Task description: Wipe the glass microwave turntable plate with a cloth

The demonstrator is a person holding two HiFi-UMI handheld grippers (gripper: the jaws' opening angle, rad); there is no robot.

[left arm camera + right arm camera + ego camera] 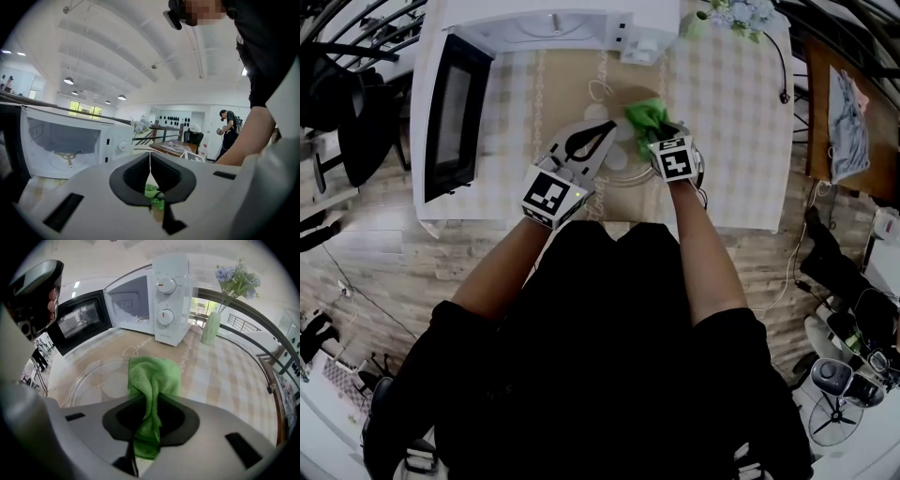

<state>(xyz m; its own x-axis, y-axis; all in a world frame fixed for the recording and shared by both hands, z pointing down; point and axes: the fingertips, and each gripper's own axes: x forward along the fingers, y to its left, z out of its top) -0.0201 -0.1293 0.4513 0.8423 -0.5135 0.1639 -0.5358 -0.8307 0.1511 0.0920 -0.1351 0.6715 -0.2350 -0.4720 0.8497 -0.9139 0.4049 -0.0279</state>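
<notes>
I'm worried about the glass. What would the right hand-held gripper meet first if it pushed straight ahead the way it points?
Likely the glass turntable plate, which its green cloth overhangs; the microwave stands farther on.

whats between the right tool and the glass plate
A green cloth. The right tool is shut on it, and it drapes forward over the glass plate. The right gripper view shows this best.

Bunched green cloth (153, 379) hangs over clear glass plate (88, 381).

No lettering, number or brand can be read.
</notes>
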